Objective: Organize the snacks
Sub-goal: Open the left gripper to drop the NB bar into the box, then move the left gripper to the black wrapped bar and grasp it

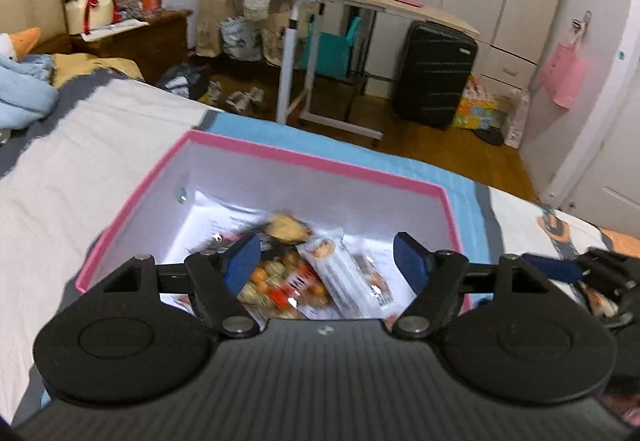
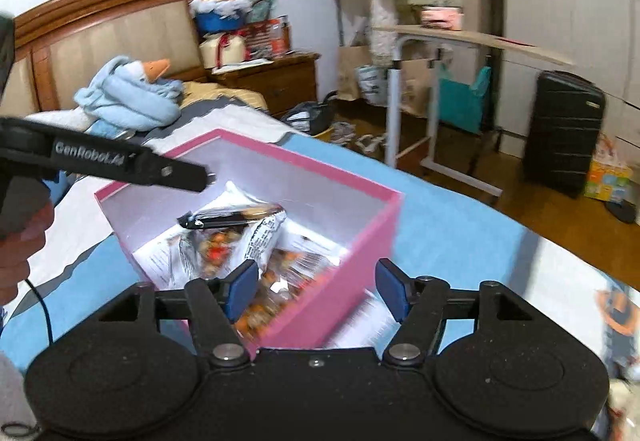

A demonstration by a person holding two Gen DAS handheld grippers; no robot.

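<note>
Both grippers, left gripper (image 1: 326, 265) and right gripper (image 2: 316, 291), are hovering spread and empty over the pink box (image 1: 304, 159); we are leaving the snack packets (image 1: 352, 277) inside, backing out clear of its walls.

even indoor light, glare on box (image 1: 248, 177) inner wall, snack packets (image 1: 320, 273) motion-blurred, fisheye bending at edges

**Snacks piled in an open pink box**

A pink box (image 1: 256, 152) with a white inside lies open on the bed. Snack packets (image 1: 288, 281) lie heaped on its floor: clear bags of orange and tan pieces, a white wrapper (image 1: 352, 277) printed in black, and a dark-edged packet (image 2: 236, 215) on top.
</note>
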